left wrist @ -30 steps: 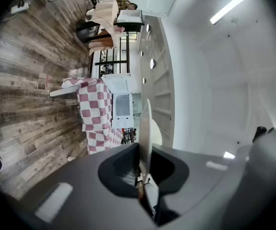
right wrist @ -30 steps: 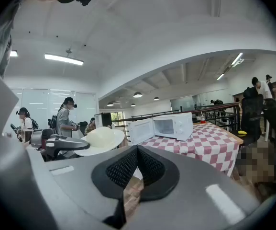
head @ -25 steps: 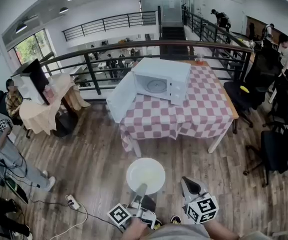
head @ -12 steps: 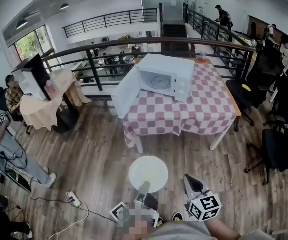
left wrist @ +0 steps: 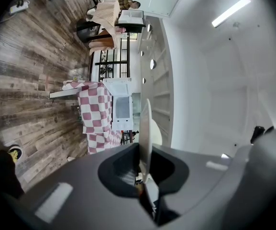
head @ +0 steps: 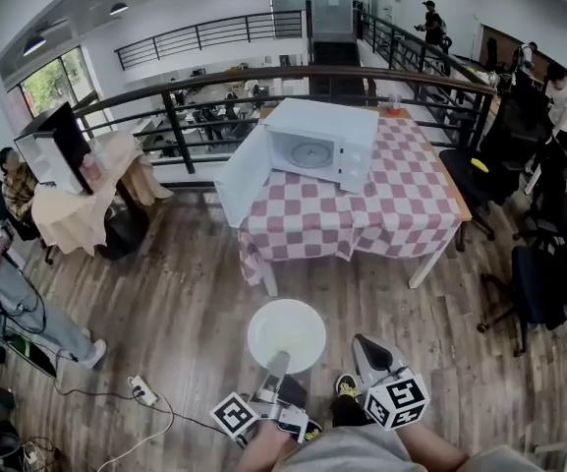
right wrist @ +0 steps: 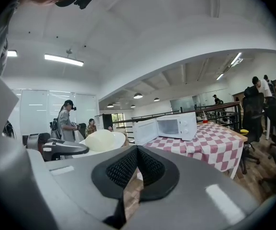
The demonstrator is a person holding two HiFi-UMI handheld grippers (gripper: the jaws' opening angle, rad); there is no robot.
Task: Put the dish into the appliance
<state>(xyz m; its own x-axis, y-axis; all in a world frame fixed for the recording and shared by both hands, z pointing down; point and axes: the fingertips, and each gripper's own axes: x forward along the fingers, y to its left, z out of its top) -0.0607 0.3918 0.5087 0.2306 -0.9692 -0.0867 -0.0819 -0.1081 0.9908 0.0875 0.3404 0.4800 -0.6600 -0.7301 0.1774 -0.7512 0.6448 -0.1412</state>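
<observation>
Here, round white dish (head: pixel 288 328), boxy white microwave (head: pixel 324 124)

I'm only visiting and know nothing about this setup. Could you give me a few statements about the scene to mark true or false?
1. The microwave has its door open. True.
2. The plate is already inside the microwave. False: the left tool holds it by the rim above the floor, short of the table.
3. The right tool carries a cup. False: it is shut and empty.
4. A pink-and-white checked cloth covers the table. True.
</observation>
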